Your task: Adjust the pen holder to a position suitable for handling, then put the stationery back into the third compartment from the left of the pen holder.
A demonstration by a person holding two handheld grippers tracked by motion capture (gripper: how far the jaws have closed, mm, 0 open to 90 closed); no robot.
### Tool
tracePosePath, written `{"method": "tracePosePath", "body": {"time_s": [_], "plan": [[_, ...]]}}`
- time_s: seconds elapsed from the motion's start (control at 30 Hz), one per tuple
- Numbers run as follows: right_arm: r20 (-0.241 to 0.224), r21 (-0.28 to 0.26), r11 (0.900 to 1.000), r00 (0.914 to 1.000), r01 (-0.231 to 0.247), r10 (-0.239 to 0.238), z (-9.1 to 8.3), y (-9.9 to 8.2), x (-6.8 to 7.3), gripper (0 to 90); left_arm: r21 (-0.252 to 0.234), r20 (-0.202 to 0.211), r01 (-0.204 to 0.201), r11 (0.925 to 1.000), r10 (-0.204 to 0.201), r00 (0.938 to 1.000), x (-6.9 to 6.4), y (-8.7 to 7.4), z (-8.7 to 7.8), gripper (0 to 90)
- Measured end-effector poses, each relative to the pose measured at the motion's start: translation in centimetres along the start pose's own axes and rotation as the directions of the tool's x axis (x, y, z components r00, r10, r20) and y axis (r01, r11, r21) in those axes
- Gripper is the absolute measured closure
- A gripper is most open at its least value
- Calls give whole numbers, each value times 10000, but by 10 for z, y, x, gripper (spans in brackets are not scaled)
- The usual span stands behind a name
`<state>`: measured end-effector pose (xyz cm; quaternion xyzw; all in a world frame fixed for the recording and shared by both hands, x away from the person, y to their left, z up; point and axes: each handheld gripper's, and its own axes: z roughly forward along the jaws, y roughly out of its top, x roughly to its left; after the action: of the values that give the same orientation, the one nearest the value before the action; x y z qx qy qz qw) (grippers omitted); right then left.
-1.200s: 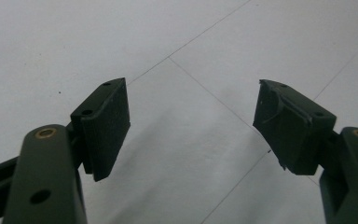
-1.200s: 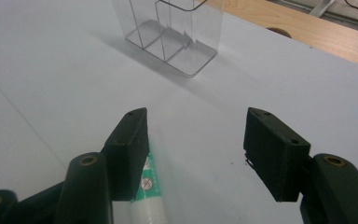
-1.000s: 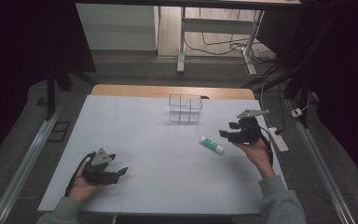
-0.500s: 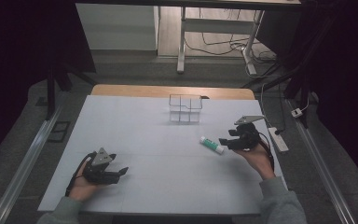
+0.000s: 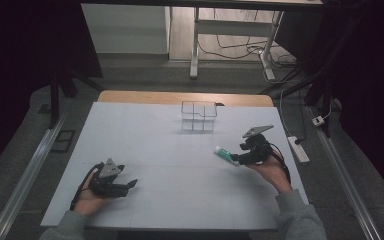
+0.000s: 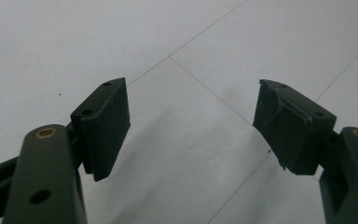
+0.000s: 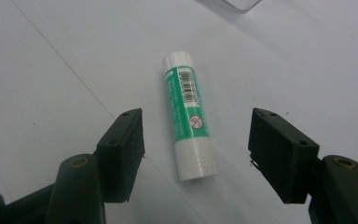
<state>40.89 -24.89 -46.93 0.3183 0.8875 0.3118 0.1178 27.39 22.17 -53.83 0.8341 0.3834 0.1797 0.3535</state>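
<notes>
Glue stick (image 7: 189, 121) lies flat on the white table (image 5: 170, 150), between the wide-apart jaws of the right gripper (image 7: 196, 149), untouched. Left gripper (image 6: 191, 130) rests low, jaws wide, empty. Farther back stands a clear divided box (image 5: 199, 116).

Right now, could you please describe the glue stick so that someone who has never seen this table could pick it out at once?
Start at the white table and go to its right side, in front of the clear divided box. There, by the right gripper with its open jaws on either side, lies the glue stick. It is a short cylinder with a green barcoded label and white ends, the one coloured thing on the table.
</notes>
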Motion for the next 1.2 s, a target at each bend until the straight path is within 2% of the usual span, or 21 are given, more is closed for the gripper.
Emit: {"method": "tracePosePath", "body": {"time_s": [0.3,0.4,0.53,0.67,0.77,1.0,1.1,1.2], "plan": [[-223,806,9966,9996,161,-143,3,4,6,339,-25,-40,-58,10000,58,10000,-2,0,-1,266],[-228,923,9953,9994,277,-257,6,6,8,338,-60,-31,-7,10000,7,10000,-2,0,-1,266],[-75,1156,9926,9993,365,-358,11,7,10,338,-64,-42,-11,10000,10,10000,-1,0,-1,266],[188,1416,9894,9992,333,-363,19,7,5,338,-102,-66,-6,9999,6,10000,-2,0,-2,266],[126,1617,9864,9994,301,-326,25,6,1,342,-130,-93,-4,9999,3,10000,-2,0,-3,266],[182,2066,9770,9982,526,-576,39,4,-2,391,-97,-108,15,10000,-16,9999,-2,0,-3,266],[155,2135,9749,9976,622,-671,42,4,-2,452,-100,-107,29,9999,-30,9999,-2,0,-3,265],[-83,2164,9730,9967,809,-810,43,4,-1,550,-124,-108,65,9999,-67,9999,-2,0,-3,266]]}}
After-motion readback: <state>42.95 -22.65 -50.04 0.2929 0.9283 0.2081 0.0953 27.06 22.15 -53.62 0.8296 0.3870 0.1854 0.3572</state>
